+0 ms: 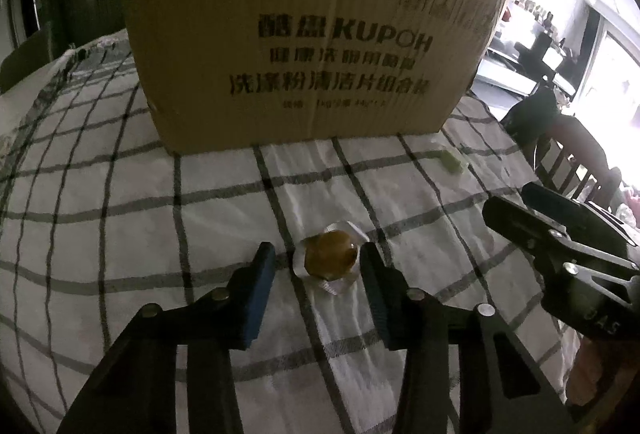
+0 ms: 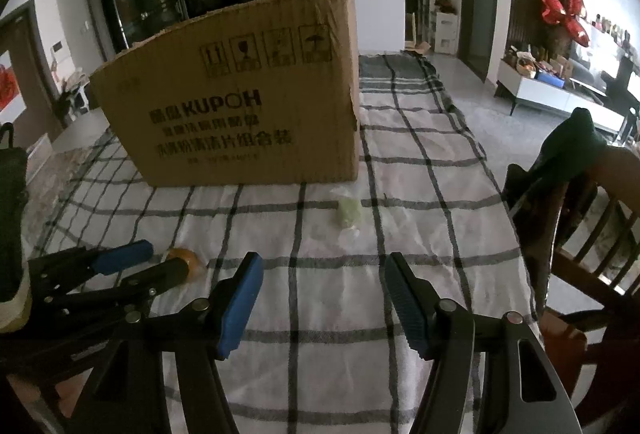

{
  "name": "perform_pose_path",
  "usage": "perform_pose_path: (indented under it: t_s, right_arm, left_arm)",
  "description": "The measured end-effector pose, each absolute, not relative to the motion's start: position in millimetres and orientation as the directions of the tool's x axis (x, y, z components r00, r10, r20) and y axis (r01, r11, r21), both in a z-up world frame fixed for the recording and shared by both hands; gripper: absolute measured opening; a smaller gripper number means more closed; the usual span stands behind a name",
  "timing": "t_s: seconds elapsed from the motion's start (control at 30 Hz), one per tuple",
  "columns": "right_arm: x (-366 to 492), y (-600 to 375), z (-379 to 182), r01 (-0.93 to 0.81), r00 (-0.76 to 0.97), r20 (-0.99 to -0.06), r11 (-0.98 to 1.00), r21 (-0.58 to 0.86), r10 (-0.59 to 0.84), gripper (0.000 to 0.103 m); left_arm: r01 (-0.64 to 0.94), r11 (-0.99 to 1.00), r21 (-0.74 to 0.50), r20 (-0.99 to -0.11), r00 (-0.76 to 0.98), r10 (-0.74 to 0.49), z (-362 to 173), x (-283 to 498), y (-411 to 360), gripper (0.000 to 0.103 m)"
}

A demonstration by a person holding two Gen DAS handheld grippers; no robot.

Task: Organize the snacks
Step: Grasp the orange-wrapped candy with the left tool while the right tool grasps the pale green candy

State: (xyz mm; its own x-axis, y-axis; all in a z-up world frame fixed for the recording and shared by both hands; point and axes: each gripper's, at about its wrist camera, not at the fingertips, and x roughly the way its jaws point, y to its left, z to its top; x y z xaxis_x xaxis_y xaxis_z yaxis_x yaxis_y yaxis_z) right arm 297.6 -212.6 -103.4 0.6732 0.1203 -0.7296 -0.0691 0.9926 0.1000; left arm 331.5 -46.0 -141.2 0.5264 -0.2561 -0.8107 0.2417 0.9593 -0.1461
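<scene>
A round brown snack point(image 1: 330, 254) in a clear wrapper lies on the checked tablecloth point(image 1: 120, 194). My left gripper point(image 1: 316, 254) is down around it, jaws open: the right pad is at the wrapper's edge and a gap shows at the left pad. In the right wrist view, the left gripper point(image 2: 164, 258) half hides the brown snack point(image 2: 188, 258). A pale green wrapped snack point(image 2: 349, 212) lies ahead of my right gripper point(image 2: 324, 260), which stands open with nothing between its fingers. The green snack point(image 1: 452, 160) also shows near the box corner, and the right gripper point(image 1: 510, 200) shows at the right.
A tall cardboard box point(image 1: 312, 34) printed KUPOH stands on the cloth just behind both snacks; the box point(image 2: 240, 106) fills the left middle. A wooden chair point(image 2: 580, 194) with dark cloth over its back stands at the table's right edge.
</scene>
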Motion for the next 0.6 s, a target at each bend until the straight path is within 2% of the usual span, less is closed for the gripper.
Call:
perform_pose_path:
  t_s: [0.17, 0.4, 0.6]
  right_arm:
    - [298.7, -212.6, -105.9, -0.068, 0.666, -0.734, 0.991, 0.112, 0.129, 0.060]
    - [299.0, -213.0, -107.1, -0.067, 0.665, -0.735, 0.991, 0.119, 0.133, 0.060]
    - [301.0, -219.0, -103.5, -0.069, 0.672, -0.724, 0.986, 0.149, 0.156, 0.060]
  left_arm:
    - [0.246, 0.958, -0.150, -0.803, 0.535, -0.263, -141.4, 332.5, -46.6, 0.032]
    - [0.258, 0.955, -0.146, -0.794, 0.546, -0.269, -137.1, 328.6, -48.1, 0.031]
    - [0.263, 0.959, -0.106, -0.764, 0.595, -0.248, -111.1, 323.8, -54.7, 0.031]
